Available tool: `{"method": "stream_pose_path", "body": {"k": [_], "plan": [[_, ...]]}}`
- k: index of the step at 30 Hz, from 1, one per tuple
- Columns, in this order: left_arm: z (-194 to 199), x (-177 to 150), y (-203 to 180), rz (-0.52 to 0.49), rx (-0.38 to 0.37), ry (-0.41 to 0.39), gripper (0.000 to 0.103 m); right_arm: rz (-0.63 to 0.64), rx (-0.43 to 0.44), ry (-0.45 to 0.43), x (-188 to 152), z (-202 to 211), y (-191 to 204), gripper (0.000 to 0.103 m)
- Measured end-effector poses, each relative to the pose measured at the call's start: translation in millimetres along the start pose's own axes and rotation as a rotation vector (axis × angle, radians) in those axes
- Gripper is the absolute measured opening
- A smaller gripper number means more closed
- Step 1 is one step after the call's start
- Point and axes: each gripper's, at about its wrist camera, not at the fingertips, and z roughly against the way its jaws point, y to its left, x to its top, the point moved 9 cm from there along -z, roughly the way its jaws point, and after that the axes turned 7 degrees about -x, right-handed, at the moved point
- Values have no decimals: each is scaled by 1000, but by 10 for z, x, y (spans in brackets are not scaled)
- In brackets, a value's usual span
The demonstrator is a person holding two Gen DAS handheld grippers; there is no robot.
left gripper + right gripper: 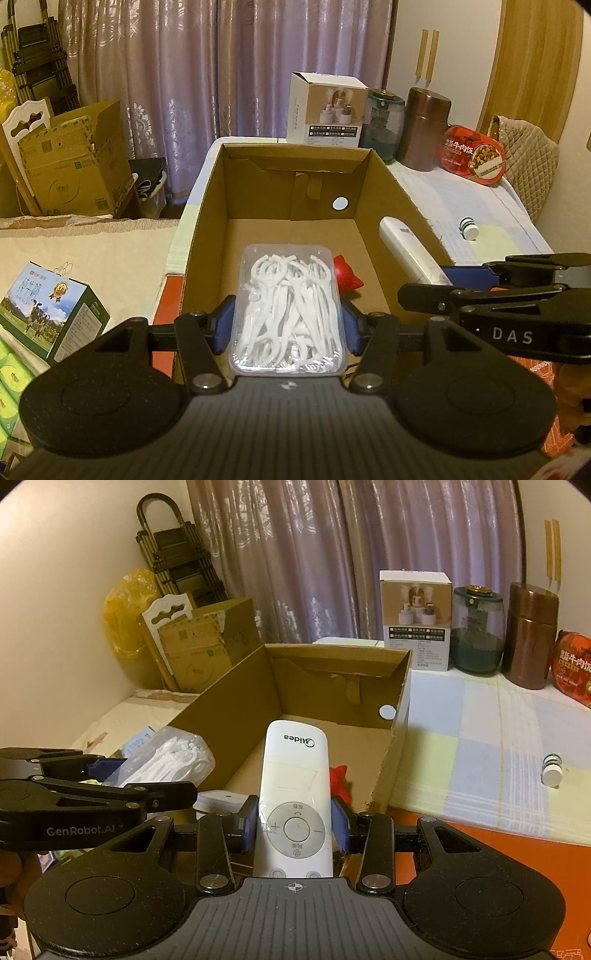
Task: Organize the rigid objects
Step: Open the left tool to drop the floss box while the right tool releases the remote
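Observation:
My left gripper [286, 325] is shut on a clear plastic box of white floss picks [286, 310] and holds it over the near end of an open cardboard box [207, 206]. My right gripper [295, 823] is shut on a white Midea remote control [293, 794] and holds it above the same cardboard box [221, 698], at its near right side. A red object [347, 275] lies on the box floor; it also shows in the right wrist view [340, 779]. The remote [406, 247] and the floss box [166, 757] each show in the other view.
On the checked cloth beside the box stand a white product carton [327, 109], a green jar [382, 123], a brown canister [426, 127], a red tin [472, 155] and a small white-capped bottle [469, 229]. A milk carton [51, 310] lies at the left. More cardboard boxes [74, 162] stand behind.

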Motion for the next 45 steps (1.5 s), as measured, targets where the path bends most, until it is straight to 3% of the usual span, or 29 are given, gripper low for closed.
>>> {"method": "stream_pose_path", "body": {"k": [11,22,45], "plan": [[-60,-7,8,-6,-5,2,53,-3,-1,5,11,-5,-9,38],[98,101,33,-4,19,-57,56,-2,0,4,9,1,13,38],[121,59,29,-4,30,-54,56,6,23,4,-40,-2,114,38]]}}
